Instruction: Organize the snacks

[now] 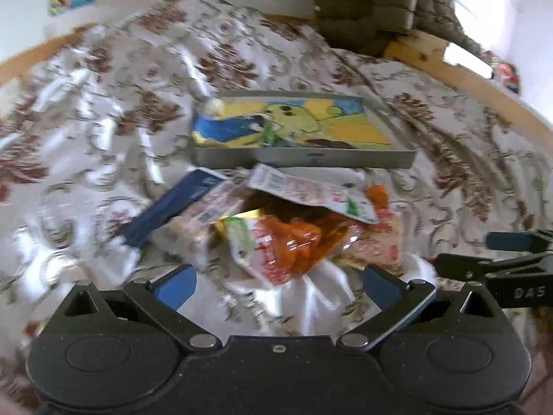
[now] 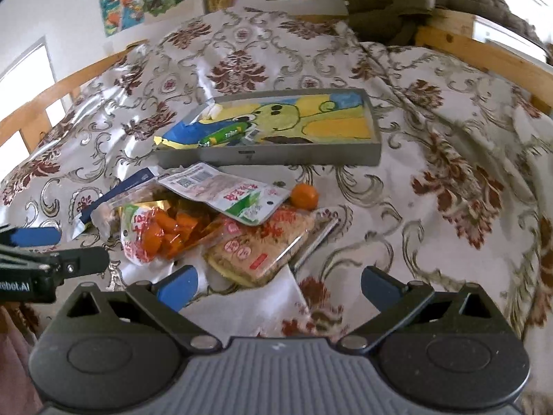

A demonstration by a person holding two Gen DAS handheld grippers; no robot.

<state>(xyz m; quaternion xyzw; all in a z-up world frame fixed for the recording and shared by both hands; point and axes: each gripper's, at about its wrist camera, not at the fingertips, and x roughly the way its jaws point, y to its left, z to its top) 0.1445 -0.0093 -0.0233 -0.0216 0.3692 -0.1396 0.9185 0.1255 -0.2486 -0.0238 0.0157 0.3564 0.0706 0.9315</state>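
Both your hand-held grippers, left and right, hover spread apart and empty over the snack pile on the bed. Sorting looks barely begun: pick one packet next and carry it to the tray.

The left gripper is showing white lettering ending "robot.AI" on its black body, while the right gripper is showing "DAS". Print and codes on the snack packets are staying too small to read.

Right gripper hangs over the bed with its fingers spread wide, nothing between them. Just ahead sits a pile of snack packets with a small orange beside it. The grey tray behind holds a green packet.
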